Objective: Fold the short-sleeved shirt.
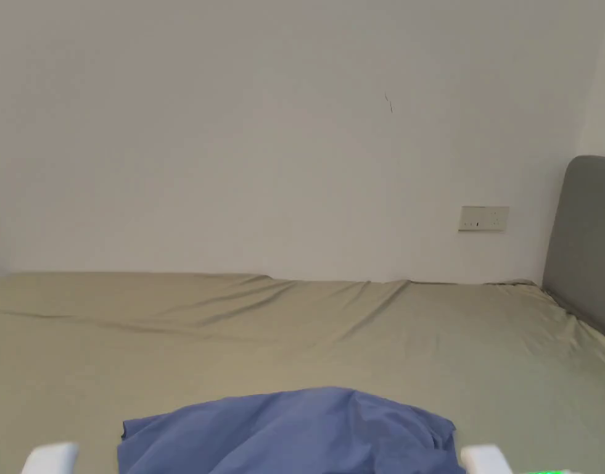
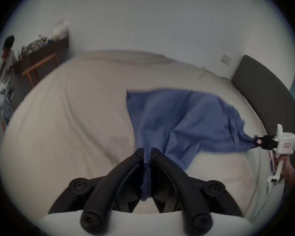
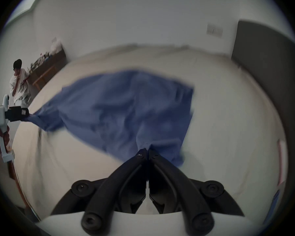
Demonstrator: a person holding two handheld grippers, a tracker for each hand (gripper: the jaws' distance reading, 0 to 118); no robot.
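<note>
- Head view: blue short-sleeved shirt [image 1: 288, 432] lies at the near edge of the bed [image 1: 295, 333], its far end bulging up off the olive sheet; the white tops of both grippers flank it at the lower corners of the frame.
- Left gripper view: left gripper [image 2: 147, 152] has its jaws closed on a bunched corner of the shirt [image 2: 177, 120], cloth squeezed between both. The right gripper [image 2: 258, 141] shows farther off, pinching the opposite corner.
- Right gripper view: right gripper [image 3: 147, 152] has its jaws pressed together on a shirt [image 3: 126, 106] edge; the left gripper [image 3: 25, 113] holds the other corner, well apart.
- Governing relation: the held edge runs left to right between the grippers, and the body of the shirt extends away from them toward the wall [image 1: 264, 123]. Neither gripper is nearer; the hold is symmetric.
- Judgement: the shirt is being spread flat, with folding not yet begun. Blurred cloth suggests motion.
- Containers: none seen; a cluttered desk [image 2: 44, 50] stands beyond the bed, beside another person [image 2: 3, 69].
</note>
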